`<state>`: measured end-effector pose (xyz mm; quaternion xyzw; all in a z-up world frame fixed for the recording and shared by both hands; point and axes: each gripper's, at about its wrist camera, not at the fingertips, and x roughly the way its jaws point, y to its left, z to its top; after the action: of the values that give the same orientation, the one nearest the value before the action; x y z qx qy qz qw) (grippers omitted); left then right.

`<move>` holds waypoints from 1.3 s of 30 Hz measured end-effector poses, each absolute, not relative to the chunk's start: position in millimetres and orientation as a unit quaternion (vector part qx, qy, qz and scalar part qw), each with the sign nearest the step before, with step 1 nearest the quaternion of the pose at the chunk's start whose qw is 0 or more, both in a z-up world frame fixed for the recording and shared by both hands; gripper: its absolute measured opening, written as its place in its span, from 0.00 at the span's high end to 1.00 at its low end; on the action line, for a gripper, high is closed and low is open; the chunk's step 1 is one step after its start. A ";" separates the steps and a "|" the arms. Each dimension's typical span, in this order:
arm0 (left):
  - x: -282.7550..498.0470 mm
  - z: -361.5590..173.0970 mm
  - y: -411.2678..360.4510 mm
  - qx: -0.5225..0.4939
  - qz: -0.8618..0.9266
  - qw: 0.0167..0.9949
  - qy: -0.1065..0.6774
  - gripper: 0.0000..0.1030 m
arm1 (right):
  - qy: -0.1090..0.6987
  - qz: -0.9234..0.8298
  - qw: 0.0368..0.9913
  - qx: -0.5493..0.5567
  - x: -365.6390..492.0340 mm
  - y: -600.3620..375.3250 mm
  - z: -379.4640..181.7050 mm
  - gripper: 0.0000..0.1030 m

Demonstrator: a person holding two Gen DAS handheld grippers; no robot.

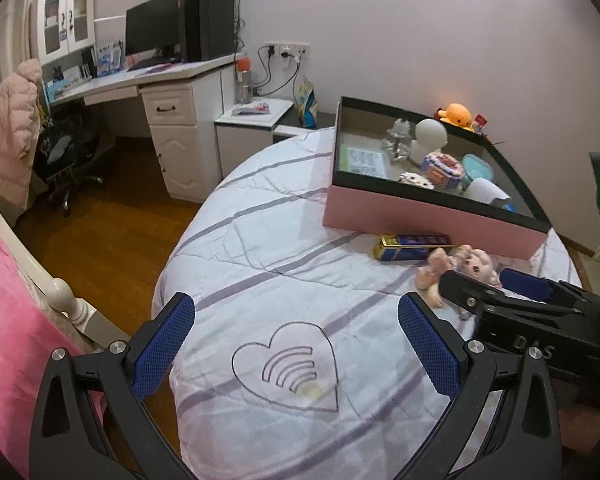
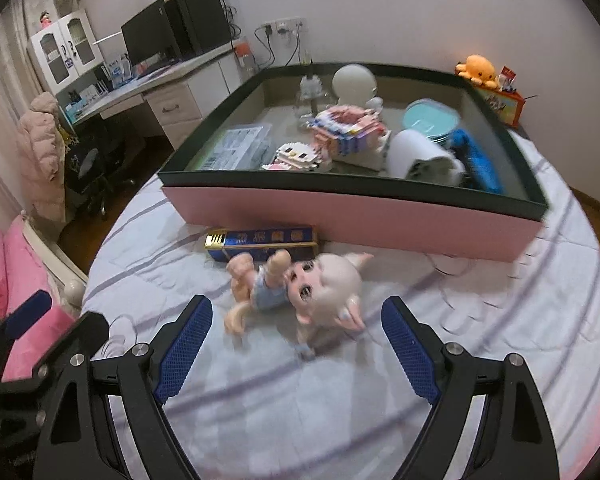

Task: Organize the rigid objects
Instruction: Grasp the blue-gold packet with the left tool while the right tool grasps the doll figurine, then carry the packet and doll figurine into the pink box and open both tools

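Doll (image 2: pixel 300 292) lies at twelve o'clock of my right gripper (image 2: pixel 296 344), spread wide; next I close on it, bound for the pink box (image 2: pixel 340 212). Left gripper (image 1: pixel 296 344) waits wide, empty.

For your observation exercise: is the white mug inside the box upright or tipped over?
Tipped over: the white mug lies on its side in the pink box, mouth facing the camera.

Pale lilac walls (image 1: pixel 420 20), a wooden floor (image 1: pixel 112 240), and a white corner desk (image 1: pixel 172 76) bearing a dark monitor (image 1: pixel 152 32).
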<state>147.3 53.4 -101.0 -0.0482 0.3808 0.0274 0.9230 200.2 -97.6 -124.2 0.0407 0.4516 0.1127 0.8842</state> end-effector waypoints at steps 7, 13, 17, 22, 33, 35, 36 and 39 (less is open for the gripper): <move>163.2 -109.6 51.8 -0.048 0.026 0.920 0.388 0.00 | 0.456 0.121 0.881 0.044 213.3 -96.2 -145.5 0.23; 172.3 -112.5 38.6 -0.047 0.014 0.918 0.395 0.00 | 0.447 0.131 0.883 0.054 204.1 -113.4 -142.9 0.24; 178.6 -111.5 23.8 -0.047 -0.006 0.916 0.398 0.00 | 0.438 0.105 0.891 0.051 191.5 -138.9 -138.1 0.23; 195.9 -114.9 -2.8 -0.043 -0.031 0.911 0.410 0.00 | 0.438 0.070 0.894 0.060 184.3 -179.8 -137.5 0.23; 247.4 -140.5 -47.9 -0.051 -0.016 0.888 0.457 0.00 | 0.435 0.066 0.894 0.081 188.9 -219.8 -139.9 0.23; 254.2 -144.9 -50.1 -0.044 0.010 0.888 0.458 0.01 | 0.435 0.071 0.894 0.082 190.4 -218.7 -141.0 0.23; 255.7 -144.7 -50.3 -0.044 0.013 0.888 0.457 0.02 | 0.434 0.072 0.894 0.083 190.3 -219.2 -141.1 0.23; 256.1 -142.6 -47.6 -0.053 0.013 0.891 0.450 0.11 | 0.433 0.076 0.894 0.085 188.0 -220.9 -141.0 0.23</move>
<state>256.1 -47.6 -142.6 -0.0531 0.4498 0.0130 0.8914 188.0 -220.9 -141.0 0.0850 0.4330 0.0760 0.8941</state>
